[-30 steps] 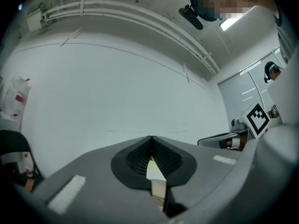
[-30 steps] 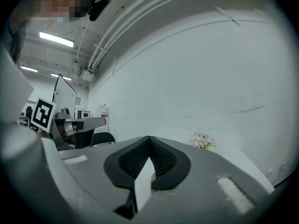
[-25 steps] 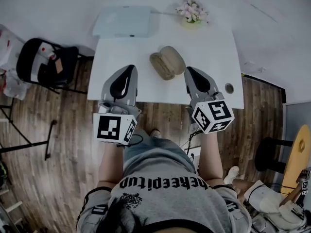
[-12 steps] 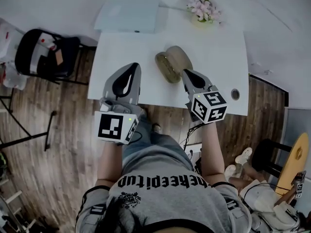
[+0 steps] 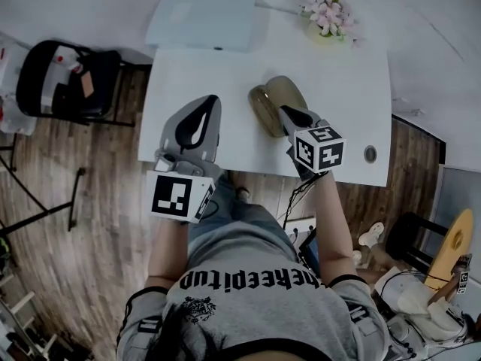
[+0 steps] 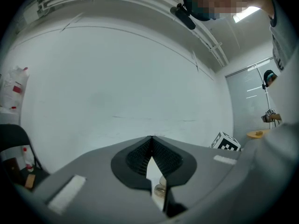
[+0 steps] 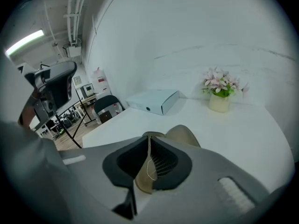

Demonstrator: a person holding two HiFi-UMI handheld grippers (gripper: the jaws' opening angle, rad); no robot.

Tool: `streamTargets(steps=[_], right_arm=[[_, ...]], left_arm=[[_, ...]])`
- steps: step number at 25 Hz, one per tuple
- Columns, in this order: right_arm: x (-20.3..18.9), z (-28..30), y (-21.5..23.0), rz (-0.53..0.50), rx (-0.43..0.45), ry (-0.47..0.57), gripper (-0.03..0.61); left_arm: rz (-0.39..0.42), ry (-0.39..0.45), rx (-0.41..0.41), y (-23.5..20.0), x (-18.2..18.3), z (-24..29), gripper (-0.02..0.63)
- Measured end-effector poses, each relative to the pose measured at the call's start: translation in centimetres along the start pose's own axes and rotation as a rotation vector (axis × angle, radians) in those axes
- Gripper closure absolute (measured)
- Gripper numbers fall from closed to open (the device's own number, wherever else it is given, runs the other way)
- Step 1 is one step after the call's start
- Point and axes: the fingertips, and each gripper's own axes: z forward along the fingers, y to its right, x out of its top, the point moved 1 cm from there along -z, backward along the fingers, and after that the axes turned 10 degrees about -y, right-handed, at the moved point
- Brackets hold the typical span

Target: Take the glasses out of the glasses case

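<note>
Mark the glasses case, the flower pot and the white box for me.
glasses case (image 5: pixel 264 110), head view, on its darker left half.
flower pot (image 7: pixel 219 103), right gripper view, on the pot's front.
white box (image 5: pixel 207 19), head view, middle of its top.

The person held both arms forward and down, one tool in each hand. The left tool (image 5: pixel 210 101) pointed straight away from the body, its jaws pressed together at the tips with nothing between them. The right tool (image 5: pixel 286 112) reached slightly farther and angled inward to the left, its jaws likewise drawn together. The left forearm (image 5: pixel 168 248) and right forearm (image 5: pixel 335 228) were bare.
</note>
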Motion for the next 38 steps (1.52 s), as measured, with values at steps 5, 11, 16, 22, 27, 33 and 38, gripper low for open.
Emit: streamTargets(steps=[5, 11, 16, 22, 27, 33, 38], right_arm=[[-0.7, 3.1, 1.0, 0.006, 0.001, -0.103, 0.534], [-1.8, 6.0, 2.3, 0.029, 0.021, -0.221, 0.505], [-2.5, 7.6, 2.9, 0.064, 0.04, -0.288, 0.495], [-3.0, 8.5, 2.9, 0.096, 0.078, -0.339, 0.495], [-2.9, 8.7, 2.9, 0.105, 0.098, -0.366, 0.495], [-3.0, 8.6, 2.6, 0.062, 0.093, -0.425, 0.495], [-3.6, 8.4, 2.2, -0.005, 0.098, -0.497, 0.483]], left_arm=[[-0.016, -0.021, 0.001, -2.0, -0.6, 1.2, 0.594], [-0.028, -0.043, 0.004, -4.0, -1.1, 2.7, 0.594], [-0.034, -0.055, 0.005, -5.2, -1.4, 3.6, 0.594], [-0.041, -0.068, 0.0, -6.5, -1.7, 4.3, 0.594], [-0.05, -0.058, -0.01, -6.8, -1.8, 4.9, 0.594], [-0.049, -0.065, -0.022, -7.0, -1.7, 5.4, 0.594], [-0.042, -0.077, -0.014, -7.5, -1.7, 5.5, 0.594]])
